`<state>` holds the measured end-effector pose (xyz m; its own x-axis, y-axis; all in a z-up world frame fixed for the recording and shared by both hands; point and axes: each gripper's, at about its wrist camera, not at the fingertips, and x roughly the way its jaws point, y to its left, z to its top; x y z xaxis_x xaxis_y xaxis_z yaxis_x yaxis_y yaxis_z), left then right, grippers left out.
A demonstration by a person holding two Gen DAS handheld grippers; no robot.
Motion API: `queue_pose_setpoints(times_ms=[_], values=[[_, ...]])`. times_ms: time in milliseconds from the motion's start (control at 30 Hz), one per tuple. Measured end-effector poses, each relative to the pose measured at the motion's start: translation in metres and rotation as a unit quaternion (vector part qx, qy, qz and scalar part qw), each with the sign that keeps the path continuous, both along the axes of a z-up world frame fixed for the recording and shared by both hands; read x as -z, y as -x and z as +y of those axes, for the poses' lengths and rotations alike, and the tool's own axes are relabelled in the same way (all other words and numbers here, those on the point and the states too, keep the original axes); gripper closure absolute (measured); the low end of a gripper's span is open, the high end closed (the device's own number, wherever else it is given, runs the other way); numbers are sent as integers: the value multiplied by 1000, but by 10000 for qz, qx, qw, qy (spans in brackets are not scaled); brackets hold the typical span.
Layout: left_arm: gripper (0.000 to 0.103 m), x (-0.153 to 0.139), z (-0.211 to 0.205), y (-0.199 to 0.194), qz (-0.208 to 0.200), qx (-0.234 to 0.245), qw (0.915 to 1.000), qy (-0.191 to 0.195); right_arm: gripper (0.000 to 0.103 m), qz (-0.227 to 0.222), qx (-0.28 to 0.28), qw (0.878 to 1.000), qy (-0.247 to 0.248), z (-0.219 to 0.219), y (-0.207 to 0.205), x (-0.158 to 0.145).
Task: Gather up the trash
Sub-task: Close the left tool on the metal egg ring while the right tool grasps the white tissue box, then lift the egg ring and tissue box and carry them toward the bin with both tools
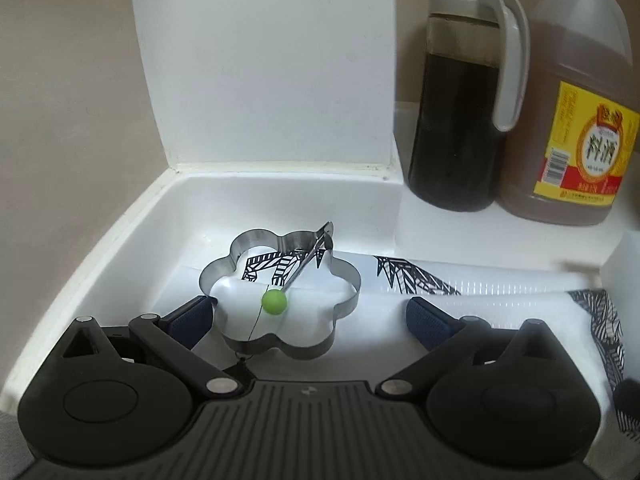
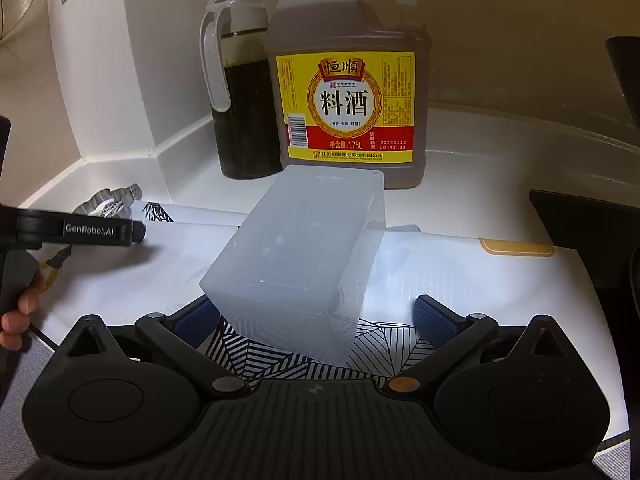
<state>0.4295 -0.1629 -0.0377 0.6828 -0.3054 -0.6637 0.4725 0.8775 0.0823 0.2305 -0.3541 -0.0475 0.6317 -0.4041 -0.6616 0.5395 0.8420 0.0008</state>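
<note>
1. In the left wrist view the left hand-held gripper [image 1: 308, 314] stood with its jaws spread wide, gripping nothing.
2. A flower-shaped metal ring [image 1: 280, 292] lay flat between its blue pads [image 1: 192, 314], in the lower middle of the frame. The left pad looked to be just touching the ring's edge; the right pad stood well apart from it.
3. A thin wire handle with a green ball [image 1: 274, 301] at its tip leaned across the ring.
4. The ring rested on a white tabletop [image 1: 120, 240] partly covered by a white mat with black line patterns [image 1: 500, 292].
5. In the right wrist view the right hand-held gripper [image 2: 316, 320] also had its jaws wide apart, holding nothing.
6. A frosted translucent box [image 2: 304, 248] stood tilted between its pads in the centre of the frame. Whether the left pad touched it I could not tell; the right pad was clear of it.
7. Behind the box, in the upper middle, a dark oil dispenser [image 2: 240, 100] stood just beside a large jug with a yellow label [image 2: 348, 80].
8. At the left edge of that view, fingers [image 2: 20, 312] gripped the other gripper's handle, with the metal ring beyond it.
</note>
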Motion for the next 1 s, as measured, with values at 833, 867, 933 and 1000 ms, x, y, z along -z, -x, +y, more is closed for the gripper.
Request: queue_pose_setpoints(times_ms=[833,867,933,1000], values=[[23,-64,1,82,-539,-203,9982,-135,41,-1099,71,9938,162,0,24,-15],[23,-68,2,89,-533,-192,9983,-154,41,-1121,72,9935,168,1,25,-15],[23,-78,5,107,-599,-147,9979,-181,41,-1176,81,9929,157,1,26,-17],[23,-89,10,128,-712,-131,9971,-242,41,-1257,65,9919,185,2,28,-20]])
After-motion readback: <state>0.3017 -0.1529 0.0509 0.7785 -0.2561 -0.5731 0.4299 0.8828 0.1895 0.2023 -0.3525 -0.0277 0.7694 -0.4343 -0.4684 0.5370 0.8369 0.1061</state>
